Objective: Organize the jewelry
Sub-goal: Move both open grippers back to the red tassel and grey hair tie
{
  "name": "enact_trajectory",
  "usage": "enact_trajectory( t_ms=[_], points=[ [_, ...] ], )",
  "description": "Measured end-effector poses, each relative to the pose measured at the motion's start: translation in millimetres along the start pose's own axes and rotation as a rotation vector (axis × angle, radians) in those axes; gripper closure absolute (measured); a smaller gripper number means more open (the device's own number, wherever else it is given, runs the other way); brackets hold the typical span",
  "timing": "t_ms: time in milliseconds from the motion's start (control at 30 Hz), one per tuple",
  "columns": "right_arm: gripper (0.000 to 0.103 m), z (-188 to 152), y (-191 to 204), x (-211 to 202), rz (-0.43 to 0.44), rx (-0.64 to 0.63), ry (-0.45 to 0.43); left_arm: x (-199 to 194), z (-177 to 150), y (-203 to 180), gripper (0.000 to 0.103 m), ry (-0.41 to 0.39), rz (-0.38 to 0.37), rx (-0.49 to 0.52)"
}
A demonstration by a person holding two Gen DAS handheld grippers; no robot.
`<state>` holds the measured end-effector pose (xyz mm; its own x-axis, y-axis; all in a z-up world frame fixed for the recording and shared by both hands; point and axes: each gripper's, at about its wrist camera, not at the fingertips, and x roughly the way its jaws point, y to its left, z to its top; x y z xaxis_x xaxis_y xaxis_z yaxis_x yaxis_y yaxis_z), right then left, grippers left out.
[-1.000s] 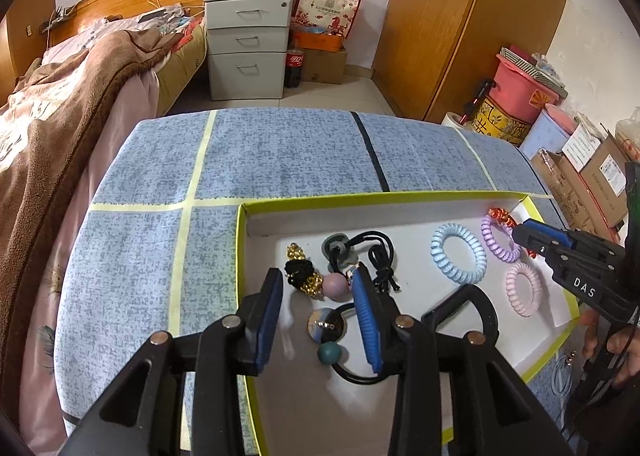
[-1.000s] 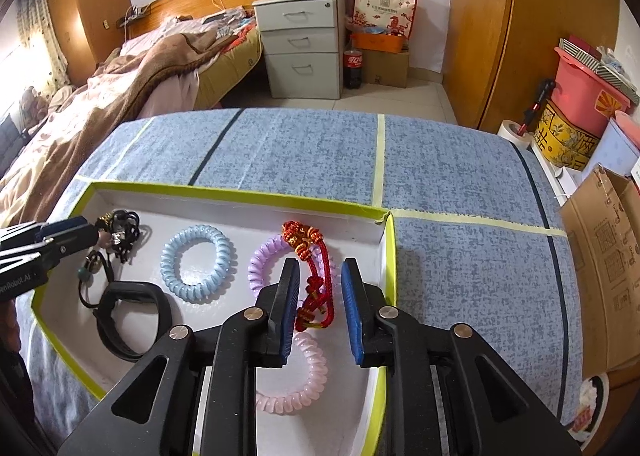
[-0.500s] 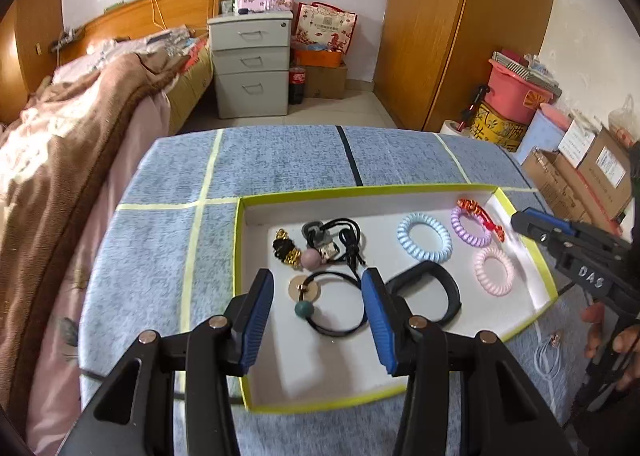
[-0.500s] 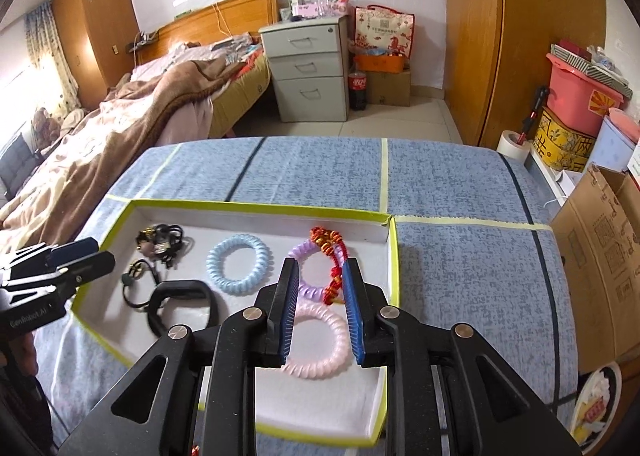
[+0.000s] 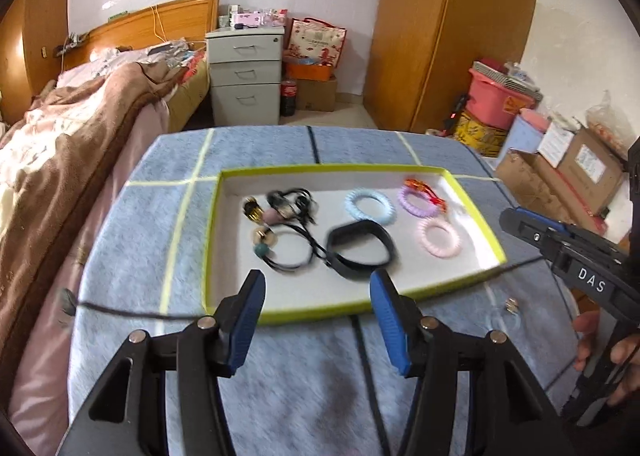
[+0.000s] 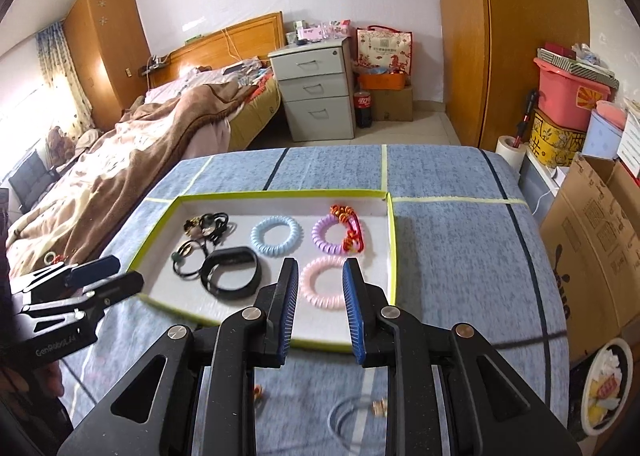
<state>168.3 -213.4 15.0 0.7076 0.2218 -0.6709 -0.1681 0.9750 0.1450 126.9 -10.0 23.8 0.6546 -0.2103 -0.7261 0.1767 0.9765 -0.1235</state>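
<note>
A white tray with a yellow-green rim (image 5: 304,314) lies on the blue cloth table. In it are a blue spiral hair tie (image 5: 369,205), a purple one (image 5: 416,202) with a red knotted bracelet (image 5: 428,190) across it, a pink one (image 5: 439,237), a black band (image 5: 362,250) and black cords with beads (image 5: 280,240). My left gripper (image 5: 316,296) hovers over the tray's near rim, its jaws opening wide with nothing between them. My right gripper (image 6: 320,276) hangs above the pink hair tie (image 6: 324,282), its jaws a narrow gap apart and empty.
On the cloth in front of the tray lie a clear loop with a gold clasp (image 6: 360,412) and a small red bit (image 6: 258,392). A thin black cable (image 5: 120,312) crosses the table. A bed (image 5: 60,144) stands left, cardboard boxes (image 6: 592,240) right.
Both grippers have drawn back and up from inside the tray, so the jewelry looks smaller and farther. The left jaws have spread much wider. The right jaws look the same.
</note>
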Motion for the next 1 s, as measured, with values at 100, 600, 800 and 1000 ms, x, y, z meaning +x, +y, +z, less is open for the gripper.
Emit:
enact_trajectory(
  t_ms=[100,600,800,1000],
  points=[
    [0.079,-8,-2,-12,0.005,0.009,-0.011,-6,-8,-4,0.046,-0.001,-0.009,0.005],
    [0.079,-63,-29,-31,0.003,0.043,0.036,-9,-48,-11,0.044,0.018,-0.143,-0.062],
    [0.079,-76,-44,-18,-0.004,0.033,0.107,-5,-54,-17,0.042,0.049,-0.194,-0.062],
    [0.079,-80,-45,-2,0.009,-0.021,0.157,1,-60,-21,0.042,0.082,-0.199,-0.061]
  ],
)
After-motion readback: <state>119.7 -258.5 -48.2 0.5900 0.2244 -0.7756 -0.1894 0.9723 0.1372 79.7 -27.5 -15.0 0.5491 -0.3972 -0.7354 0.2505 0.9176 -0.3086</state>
